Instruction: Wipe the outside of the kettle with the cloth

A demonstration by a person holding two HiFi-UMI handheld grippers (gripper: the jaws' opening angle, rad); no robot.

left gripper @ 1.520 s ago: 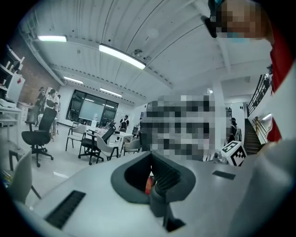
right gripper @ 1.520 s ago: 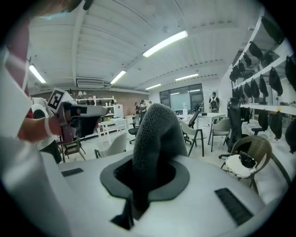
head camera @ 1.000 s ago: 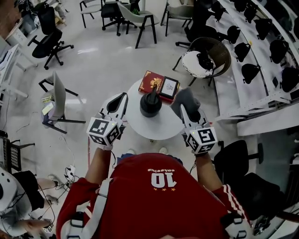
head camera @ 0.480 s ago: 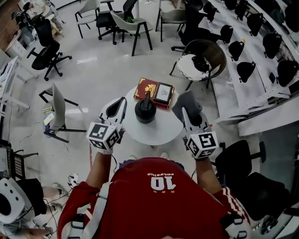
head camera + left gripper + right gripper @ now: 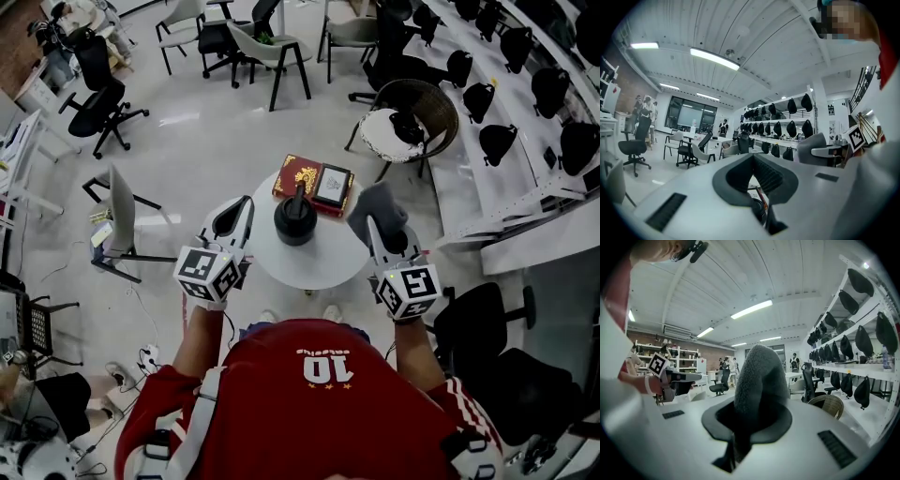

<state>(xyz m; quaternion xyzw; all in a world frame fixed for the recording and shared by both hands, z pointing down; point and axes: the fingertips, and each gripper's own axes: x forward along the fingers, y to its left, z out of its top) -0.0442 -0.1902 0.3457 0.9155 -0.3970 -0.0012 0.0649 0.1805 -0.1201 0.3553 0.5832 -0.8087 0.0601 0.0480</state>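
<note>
Kettle (image 5: 296,221): small, dark and round-bodied, it stands upright on the round white bench (image 5: 319,270), ahead of both pairs of fingers and between them. It touches neither pair, and a handle rises from its top. It looks rigid and probably fairly heavy for its size. With a smooth shell on a smooth bench top, I judge it would slide or turn under a sideways rub. The handle looks like the safest place to steady it, leaving the belly free for wiping.

The cloth (image 5: 757,376) is grey, plush and limp. The right gripper (image 5: 377,232) has its fingers (image 5: 825,427) clenched on a lower fold of it. The bulk stands up past the fingertips in a soft hump that should mould to the kettle's curve and grip little. It hangs to the right of the kettle, near it but not in contact, so no wiping is under way.

The left gripper (image 5: 242,208) has its fingers (image 5: 693,187) drawn together with nothing between them, and their tips sit just left of the kettle. They would have to part before taking the handle.

Beyond the kettle, farther from the fingers, a red book (image 5: 300,174) and a dark framed panel (image 5: 334,186) lie at the bench's far edge. They are close enough to be nudged if the kettle slides.

The room is an open workspace with a pale glossy floor (image 5: 206,131), office chairs (image 5: 98,70) and a wicker chair (image 5: 433,98). Shelves of black rounded items (image 5: 544,84) run off to the right of the right fingers.
</note>
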